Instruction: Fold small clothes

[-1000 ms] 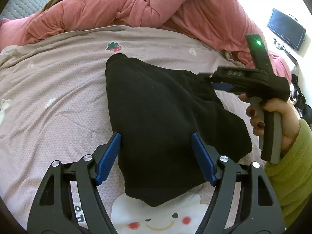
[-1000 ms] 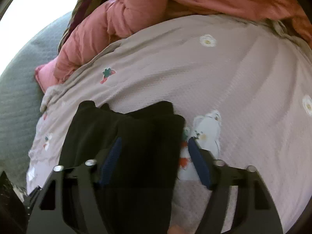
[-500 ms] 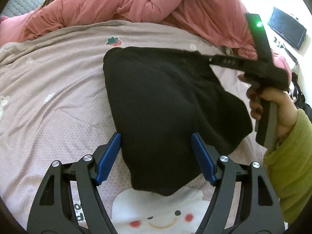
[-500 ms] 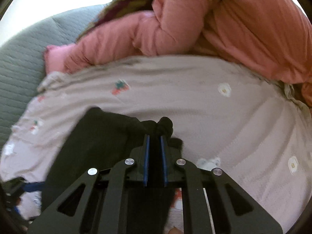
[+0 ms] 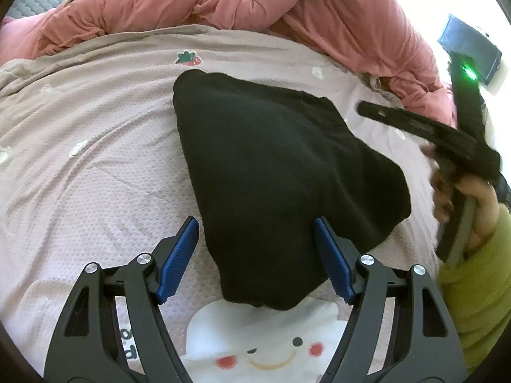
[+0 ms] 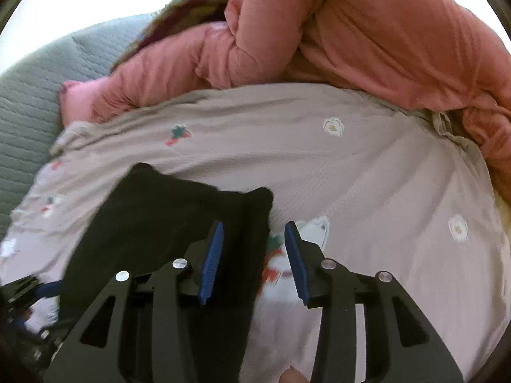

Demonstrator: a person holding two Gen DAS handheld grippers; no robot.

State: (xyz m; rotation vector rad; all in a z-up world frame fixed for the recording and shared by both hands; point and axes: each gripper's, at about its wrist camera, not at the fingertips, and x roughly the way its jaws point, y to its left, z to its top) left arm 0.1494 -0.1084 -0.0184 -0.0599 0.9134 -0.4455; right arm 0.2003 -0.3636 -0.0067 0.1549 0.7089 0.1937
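Note:
A small black garment [image 5: 271,159] lies folded on the pinkish bedsheet [image 5: 95,159]. My left gripper [image 5: 255,255] stands open low over its near end, one blue pad on each side and neither pressing it. In the left wrist view my right gripper [image 5: 367,111], held by a hand [image 5: 479,198] in a green sleeve, hovers off the garment's far right edge. In the right wrist view the right gripper [image 6: 254,226] is opening its jaws. Below them lie the black garment's [image 6: 166,217] right edge and bare sheet; the pads press nothing.
A bunched pink quilt [image 5: 287,9] runs along the far side of the bed. A grey quilted surface [image 6: 28,89] lies at the left. A dark screen [image 5: 469,48] sits at the far right. A white cartoon face print [image 5: 262,344] marks the sheet near me.
The right gripper was shut on the garment's far right corner half a second ago; it has let go and drawn back to the right. The corner now lies down. The left gripper stayed put.

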